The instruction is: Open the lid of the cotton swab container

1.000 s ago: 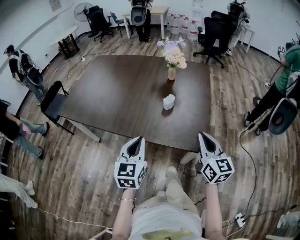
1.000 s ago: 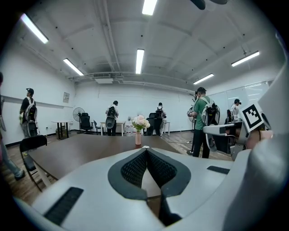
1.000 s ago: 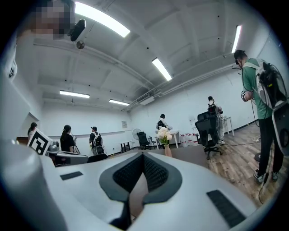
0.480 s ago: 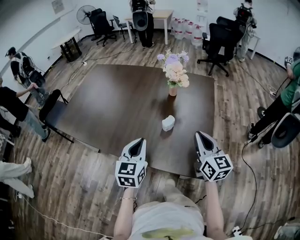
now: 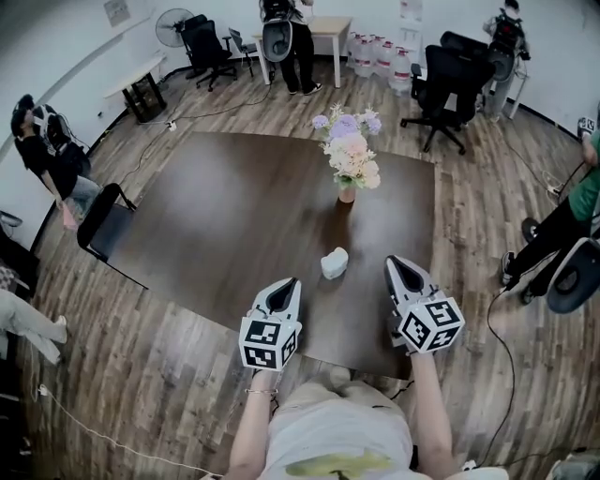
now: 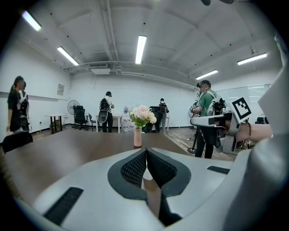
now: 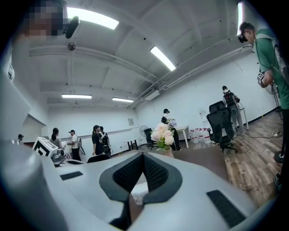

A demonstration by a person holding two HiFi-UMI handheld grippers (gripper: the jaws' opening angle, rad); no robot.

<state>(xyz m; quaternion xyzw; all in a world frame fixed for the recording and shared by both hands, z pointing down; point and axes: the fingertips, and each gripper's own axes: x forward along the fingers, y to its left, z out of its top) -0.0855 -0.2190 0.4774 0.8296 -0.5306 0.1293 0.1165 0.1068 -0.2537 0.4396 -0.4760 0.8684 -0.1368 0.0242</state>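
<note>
The white cotton swab container (image 5: pixel 334 262) stands on the dark brown table (image 5: pixel 225 216), near its front edge. My left gripper (image 5: pixel 284 288) hovers over the table's near edge, below and left of the container, jaws shut with nothing between them. My right gripper (image 5: pixel 397 267) is to the container's right, also shut and empty. In the left gripper view the container (image 6: pixel 145 182) shows as a pale sliver behind the closed tips (image 6: pixel 146 151). The right gripper view shows a bit of the container (image 7: pixel 137 193) below its closed tips (image 7: pixel 143 156).
A vase of pale flowers (image 5: pixel 350 161) stands on the table beyond the container. A black chair (image 5: pixel 105 217) sits at the table's left side. Office chairs (image 5: pixel 450 80), a small table (image 5: pixel 323 28) and several people stand around the room. Cables lie on the wood floor (image 5: pixel 506 356).
I have stepped closer to the table: both grippers now sit over its near edge, nearer the container. The jaws stayed shut.
</note>
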